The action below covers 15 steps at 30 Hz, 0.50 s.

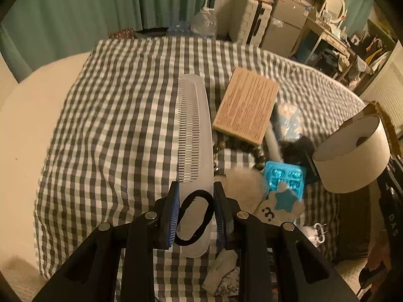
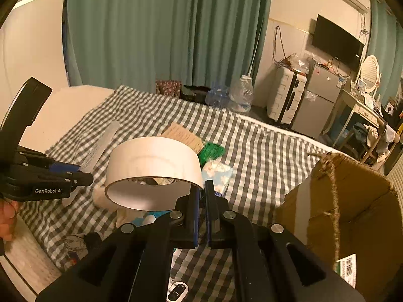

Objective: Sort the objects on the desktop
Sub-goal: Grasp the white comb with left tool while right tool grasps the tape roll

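Pinching a comb (image 1: 195, 136) and hair tie (image 1: 192, 220), the left claw (image 1: 196, 201) is held over the bed (image 1: 113, 100); tape (image 2: 153, 168) is clamped by the right claw (image 2: 201, 193).

Translucent white comb (image 1: 195, 136), black hair tie (image 1: 192, 217) looped round its handle, runs lengthwise up frame centre. Wide white tape roll (image 2: 153, 170), tilted, occupies centre-left, above checkered cloth.
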{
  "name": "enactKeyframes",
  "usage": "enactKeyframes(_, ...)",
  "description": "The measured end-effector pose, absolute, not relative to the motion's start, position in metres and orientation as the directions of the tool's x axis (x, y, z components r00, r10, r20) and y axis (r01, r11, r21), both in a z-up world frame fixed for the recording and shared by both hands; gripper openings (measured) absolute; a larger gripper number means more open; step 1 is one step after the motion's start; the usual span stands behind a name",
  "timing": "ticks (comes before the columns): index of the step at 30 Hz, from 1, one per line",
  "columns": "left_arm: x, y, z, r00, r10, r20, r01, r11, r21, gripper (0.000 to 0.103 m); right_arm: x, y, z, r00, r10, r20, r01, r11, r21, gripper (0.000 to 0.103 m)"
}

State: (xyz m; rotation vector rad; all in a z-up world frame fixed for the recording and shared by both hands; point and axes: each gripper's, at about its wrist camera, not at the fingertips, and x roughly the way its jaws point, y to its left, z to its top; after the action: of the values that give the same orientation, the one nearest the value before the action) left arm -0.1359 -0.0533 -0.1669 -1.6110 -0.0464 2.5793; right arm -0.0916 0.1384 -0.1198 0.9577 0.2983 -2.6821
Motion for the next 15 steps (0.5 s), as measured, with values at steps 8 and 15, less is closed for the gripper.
enactKeyframes(8, -0.126, -0.054, -0.124, -0.538, 0.094, -0.837, -0.069, -0.995, -0.067, 0.026, -0.070, 0.143, -0.086, -0.785, -0.204, -0.585, 0.309, -0.947, -0.084, 0.003)
enactKeyframes(15, -0.103, -0.051, -0.085, -0.618, 0.097, -0.780, -0.112, -0.993, -0.035, 0.026, -0.042, 0.146, -0.053, -0.819, -0.210, -0.535, 0.295, -0.952, -0.078, 0.003)
